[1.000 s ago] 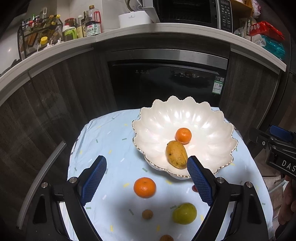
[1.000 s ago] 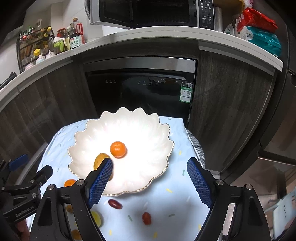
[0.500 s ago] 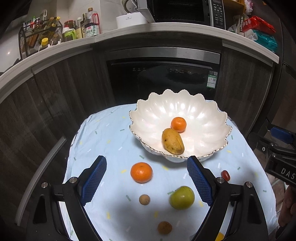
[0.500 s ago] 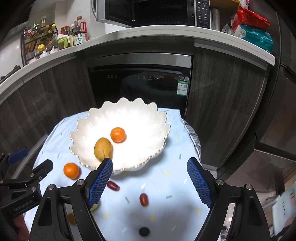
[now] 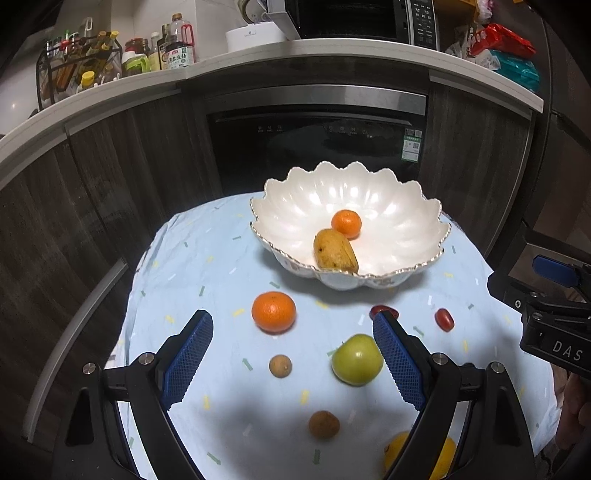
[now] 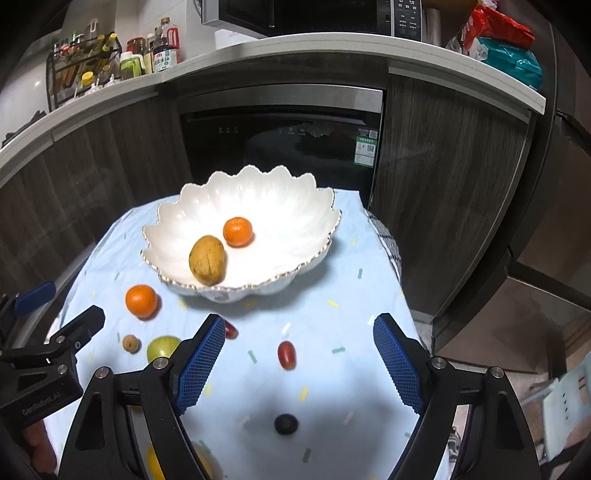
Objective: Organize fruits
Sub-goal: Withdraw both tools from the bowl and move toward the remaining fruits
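A white scalloped bowl [image 5: 406, 206] [image 6: 288, 199] on the light blue cloth holds a mango [image 5: 334, 249] and a small orange [image 5: 346, 223]. In front of it lie a bigger orange [image 5: 273, 311], a green apple [image 5: 356, 359], two brown longans [image 5: 280, 365], two red fruits [image 6: 286, 354] and a dark one [image 6: 285, 423]. My left gripper [image 5: 291, 321] hovers open over the orange and apple. Above the red fruit my right gripper [image 6: 299, 325] stands open. Neither holds anything.
Dark cabinets and a black appliance door [image 5: 317, 147] stand just behind the small table. A counter above carries bottles [image 5: 177, 48] and a microwave [image 6: 303, 14]. The cloth [image 6: 369, 295] ends at the table's right edge, where a checked towel [image 6: 388, 236] hangs.
Both grippers have drawn back from the bowl and sunk a little. The bowl looks farther off, and more loose fruit on the near cloth has come into view.
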Demonstrator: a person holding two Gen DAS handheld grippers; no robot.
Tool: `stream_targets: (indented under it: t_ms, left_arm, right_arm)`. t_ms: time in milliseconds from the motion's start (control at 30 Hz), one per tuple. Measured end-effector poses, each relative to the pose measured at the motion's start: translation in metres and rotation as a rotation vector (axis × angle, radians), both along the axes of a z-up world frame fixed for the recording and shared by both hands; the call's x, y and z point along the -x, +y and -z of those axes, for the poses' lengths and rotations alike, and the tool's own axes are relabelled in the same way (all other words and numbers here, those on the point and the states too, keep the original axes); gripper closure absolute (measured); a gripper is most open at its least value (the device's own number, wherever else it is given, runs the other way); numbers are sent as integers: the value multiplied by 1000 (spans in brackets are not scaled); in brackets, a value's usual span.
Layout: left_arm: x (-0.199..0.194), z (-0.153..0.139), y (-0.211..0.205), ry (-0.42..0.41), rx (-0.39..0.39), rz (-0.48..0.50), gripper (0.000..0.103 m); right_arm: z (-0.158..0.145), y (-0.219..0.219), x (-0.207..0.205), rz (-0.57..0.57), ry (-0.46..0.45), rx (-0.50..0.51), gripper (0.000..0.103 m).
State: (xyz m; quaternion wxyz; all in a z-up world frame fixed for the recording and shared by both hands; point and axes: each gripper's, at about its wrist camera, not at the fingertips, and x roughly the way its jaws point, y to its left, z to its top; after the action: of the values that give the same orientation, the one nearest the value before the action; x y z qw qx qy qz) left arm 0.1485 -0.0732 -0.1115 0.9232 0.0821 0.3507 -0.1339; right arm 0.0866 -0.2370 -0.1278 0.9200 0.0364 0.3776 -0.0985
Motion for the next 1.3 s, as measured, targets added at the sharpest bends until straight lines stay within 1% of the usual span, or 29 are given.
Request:
stream_targets:
  t_ms: [633,1067,1300]
  left_arm:
    - [24,35,2,35,-25,49,16]
    - [27,56,-1,80,-36,73,22]
    - [28,65,-1,112,-37,91,29]
  right_arm:
    - [37,7,21,-10,56,0,20]
    - [55,8,27,-10,78,5,20]
    - [63,10,29,-23,98,-1,21]
